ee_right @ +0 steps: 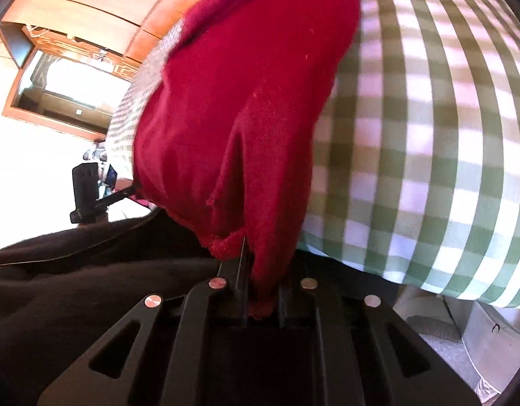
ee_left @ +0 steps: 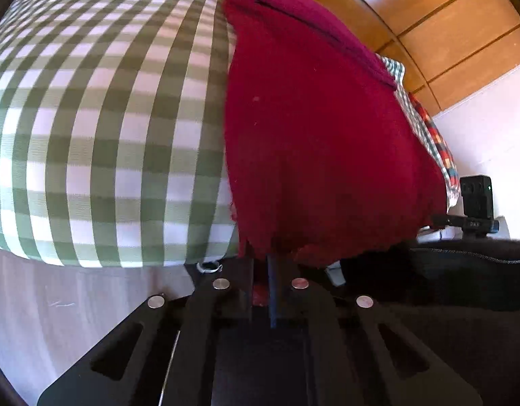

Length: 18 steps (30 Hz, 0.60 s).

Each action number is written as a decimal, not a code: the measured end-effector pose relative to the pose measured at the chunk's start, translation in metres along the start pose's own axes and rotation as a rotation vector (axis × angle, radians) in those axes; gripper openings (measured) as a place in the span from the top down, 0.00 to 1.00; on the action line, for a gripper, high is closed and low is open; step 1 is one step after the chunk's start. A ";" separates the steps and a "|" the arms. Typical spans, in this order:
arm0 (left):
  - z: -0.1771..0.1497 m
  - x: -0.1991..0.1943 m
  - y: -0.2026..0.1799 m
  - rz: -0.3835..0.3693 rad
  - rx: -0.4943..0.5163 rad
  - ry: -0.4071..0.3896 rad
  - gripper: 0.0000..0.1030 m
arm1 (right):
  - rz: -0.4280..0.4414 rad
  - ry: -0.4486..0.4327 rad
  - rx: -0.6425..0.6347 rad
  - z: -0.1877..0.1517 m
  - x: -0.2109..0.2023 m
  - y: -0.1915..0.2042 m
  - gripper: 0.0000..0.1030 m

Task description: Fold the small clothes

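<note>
A dark red knitted garment (ee_left: pixel 314 142) hangs in front of the left wrist camera, its far part resting on the green and white checked cloth (ee_left: pixel 100 111). My left gripper (ee_left: pixel 265 270) is shut on its near edge, the cloth bunched between the jaws. In the right wrist view the same red garment (ee_right: pixel 246 101) stretches from the checked cloth (ee_right: pixel 429 155) down to my right gripper (ee_right: pixel 261 284), which is shut on another part of its edge. Both grippers hold the garment lifted off the surface.
A small black camera on a stand (ee_left: pixel 476 199) sits at the right, also visible in the right wrist view (ee_right: pixel 85 186). Dark fabric (ee_right: pixel 73 270) lies below it. Wooden wall panels (ee_left: pixel 446 17) and a patterned cloth (ee_left: pixel 435 142) are behind. A wood-framed mirror (ee_right: pixel 67 84) is on the left.
</note>
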<state>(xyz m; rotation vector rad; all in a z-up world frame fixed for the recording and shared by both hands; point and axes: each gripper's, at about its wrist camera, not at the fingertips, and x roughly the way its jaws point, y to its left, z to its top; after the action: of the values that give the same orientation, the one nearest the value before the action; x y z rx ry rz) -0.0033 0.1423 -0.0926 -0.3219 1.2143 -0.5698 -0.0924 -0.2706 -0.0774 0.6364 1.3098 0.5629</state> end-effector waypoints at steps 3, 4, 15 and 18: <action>0.018 -0.024 -0.010 -0.090 -0.042 -0.110 0.96 | 0.072 -0.103 -0.006 0.013 -0.021 0.018 0.91; 0.028 -0.037 -0.014 -0.147 -0.059 -0.168 0.96 | 0.104 -0.155 -0.006 0.022 -0.030 0.022 0.91; 0.166 -0.042 -0.028 -0.347 -0.175 -0.391 0.96 | 0.186 -0.396 0.142 0.146 -0.045 -0.010 0.90; 0.211 -0.040 -0.005 -0.320 -0.254 -0.416 0.92 | 0.168 -0.441 0.192 0.174 -0.045 -0.028 0.42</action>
<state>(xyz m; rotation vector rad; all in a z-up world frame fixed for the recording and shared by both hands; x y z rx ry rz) 0.1854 0.1472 0.0111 -0.8193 0.8332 -0.5869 0.0719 -0.3406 -0.0413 0.9756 0.9038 0.4036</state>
